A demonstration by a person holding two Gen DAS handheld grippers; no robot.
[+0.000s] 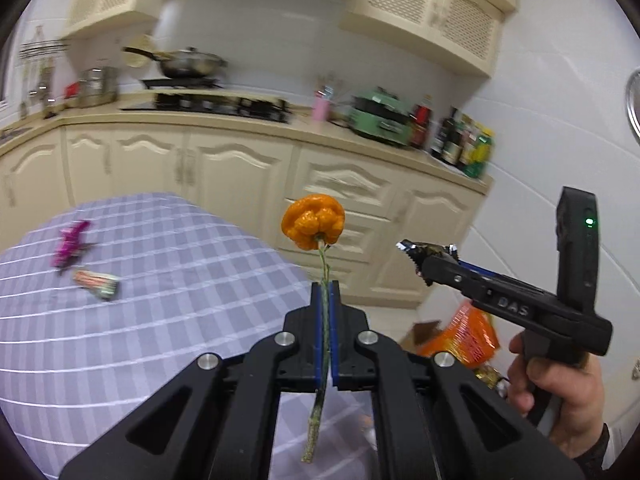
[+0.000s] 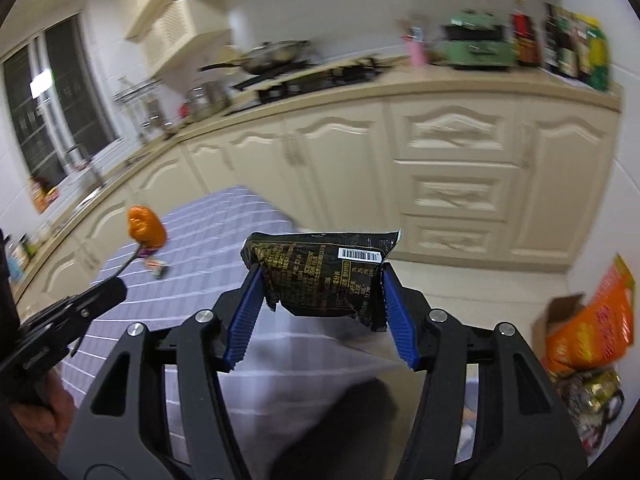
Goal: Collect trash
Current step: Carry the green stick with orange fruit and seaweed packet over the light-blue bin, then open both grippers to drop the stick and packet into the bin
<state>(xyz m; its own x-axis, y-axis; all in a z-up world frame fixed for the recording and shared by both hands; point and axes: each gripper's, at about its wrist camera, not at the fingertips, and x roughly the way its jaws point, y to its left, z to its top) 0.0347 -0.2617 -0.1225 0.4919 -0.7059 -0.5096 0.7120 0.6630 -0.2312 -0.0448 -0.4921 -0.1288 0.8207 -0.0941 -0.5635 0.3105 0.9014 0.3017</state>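
Left gripper (image 1: pixel 326 296) clamped tight on thin stem of orange flower (image 1: pixel 313 221), head-heavy, floppy; grip low on stem. Right gripper (image 2: pixel 320 300) half-closed, pinching black wrapper (image 2: pixel 320 276): light, crinkly, slippery. Both held above checked table (image 1: pixel 168 320); two wrappers (image 1: pixel 86 264) remain there.

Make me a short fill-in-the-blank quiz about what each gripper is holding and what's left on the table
1. The left gripper is shut on the stem of an ____ flower.
2. The right gripper holds a ____ wrapper with a barcode.
3. A purple wrapper lies on the ____ tablecloth.
4. On the floor sits an orange ____.

Missing words: orange; black; checked; bag
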